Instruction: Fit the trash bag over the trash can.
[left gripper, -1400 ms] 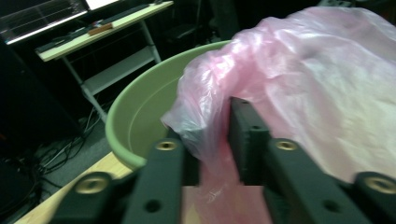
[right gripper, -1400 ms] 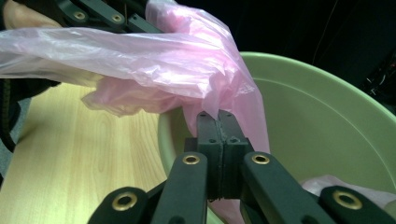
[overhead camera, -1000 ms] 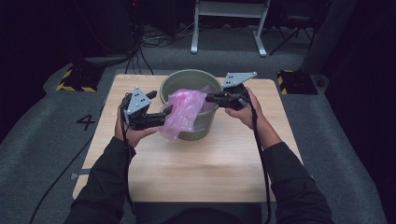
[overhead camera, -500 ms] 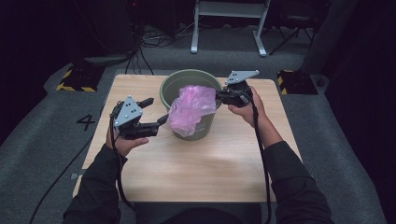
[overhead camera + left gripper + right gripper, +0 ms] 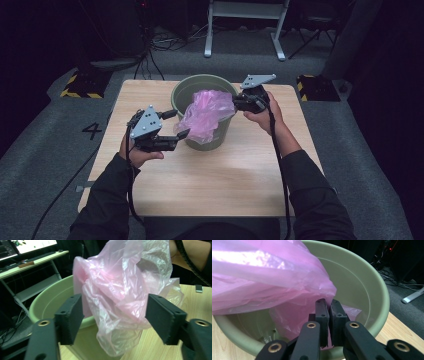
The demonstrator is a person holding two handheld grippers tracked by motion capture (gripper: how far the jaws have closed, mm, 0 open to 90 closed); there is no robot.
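Pinching the pink plastic bag (image 5: 274, 277) tight, right tool (image 5: 239, 101) clamped shut on a fold at the green bucket's (image 5: 200, 85) far rim. Draped over the near rim, spilling outside, bucket mid-desk (image 5: 210, 175). Left tool (image 5: 181, 136) spread wide beside the hanging plastic, jaws apart, nothing gripped.

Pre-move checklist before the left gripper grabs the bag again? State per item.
1. Right gripper shut on pink bag: ok, fingers pinch the film at the bucket's rim.
2. Left gripper open: ok, fingers wide apart.
3. Bag between the left fingers: cannot tell; it shows between them, depth unclear.
4. Bag lining green bucket: not ok, it is bunched and hangs over the near rim.
5. Bucket upright on table: ok.
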